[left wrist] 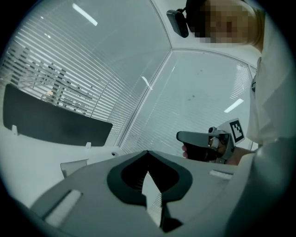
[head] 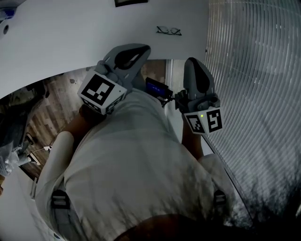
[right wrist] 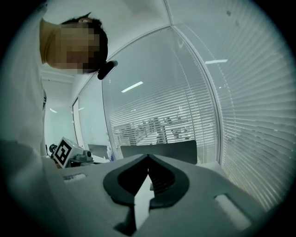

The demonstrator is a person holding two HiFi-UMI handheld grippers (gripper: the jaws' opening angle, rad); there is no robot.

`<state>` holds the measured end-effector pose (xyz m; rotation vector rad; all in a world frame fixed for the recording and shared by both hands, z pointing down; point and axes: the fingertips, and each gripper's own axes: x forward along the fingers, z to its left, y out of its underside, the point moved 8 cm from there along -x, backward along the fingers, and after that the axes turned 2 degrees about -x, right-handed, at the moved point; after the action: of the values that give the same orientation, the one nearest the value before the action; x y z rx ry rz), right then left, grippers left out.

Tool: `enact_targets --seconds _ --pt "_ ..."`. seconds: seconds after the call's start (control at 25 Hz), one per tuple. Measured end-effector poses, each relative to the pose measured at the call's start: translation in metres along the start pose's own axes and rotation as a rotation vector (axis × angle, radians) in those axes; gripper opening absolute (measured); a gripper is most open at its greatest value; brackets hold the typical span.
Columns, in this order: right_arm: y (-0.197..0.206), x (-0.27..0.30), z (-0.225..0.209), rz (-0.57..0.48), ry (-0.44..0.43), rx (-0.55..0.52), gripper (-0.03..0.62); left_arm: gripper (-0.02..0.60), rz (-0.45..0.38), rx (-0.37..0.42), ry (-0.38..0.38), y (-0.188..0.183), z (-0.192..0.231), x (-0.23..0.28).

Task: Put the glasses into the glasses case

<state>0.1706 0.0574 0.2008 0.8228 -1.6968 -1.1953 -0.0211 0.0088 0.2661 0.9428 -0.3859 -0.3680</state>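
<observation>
Tongs pressed together, empty: left tongs (left wrist: 149, 173) and right tongs (right wrist: 147, 178) wait short of the white surface (head: 70, 37), probably before reaching; thin dark-framed glasses (head: 169, 31) lie on it.

Dim, cool, fisheye frames.
Strip lights (left wrist: 84, 14) streak brightly overhead; head view murky low down; gripper views warp, blacken at edges.
</observation>
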Motion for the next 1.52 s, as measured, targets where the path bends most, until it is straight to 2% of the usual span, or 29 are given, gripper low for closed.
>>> enact_targets --seconds 0.16,0.28,0.56,0.76,1.0,1.08,1.24,1.52 --pt "-0.013 -0.004 -0.022 0.006 0.011 -0.089 0.002 0.001 -0.001 -0.002 -0.002 0.001 0.004 0.004" --pt "-0.013 0.001 -0.039 0.056 0.008 -0.186 0.002 0.000 0.007 0.004 -0.005 0.003 0.007 0.007" --pt "0.001 0.030 -0.069 0.152 -0.057 -0.348 0.002 0.000 0.030 -0.002 -0.016 0.012 0.028 0.024" --pt "0.041 0.059 -0.093 0.243 -0.093 -0.468 0.003 0.000 0.053 -0.017 -0.034 0.025 0.047 0.040" --pt "0.092 0.092 -0.120 0.335 -0.136 -0.512 0.004 0.000 0.090 -0.046 -0.039 0.045 0.072 0.065" --pt "0.113 0.103 -0.124 0.384 -0.157 -0.544 0.035 0.001 0.107 -0.066 -0.043 0.056 0.079 0.073" --pt "0.153 0.122 -0.130 0.464 -0.187 -0.607 0.055 0.000 0.126 -0.080 -0.056 0.079 0.096 0.091" --pt "0.233 0.133 -0.148 0.623 -0.230 -0.831 0.075 0.000 0.175 -0.123 -0.048 0.121 0.117 0.122"
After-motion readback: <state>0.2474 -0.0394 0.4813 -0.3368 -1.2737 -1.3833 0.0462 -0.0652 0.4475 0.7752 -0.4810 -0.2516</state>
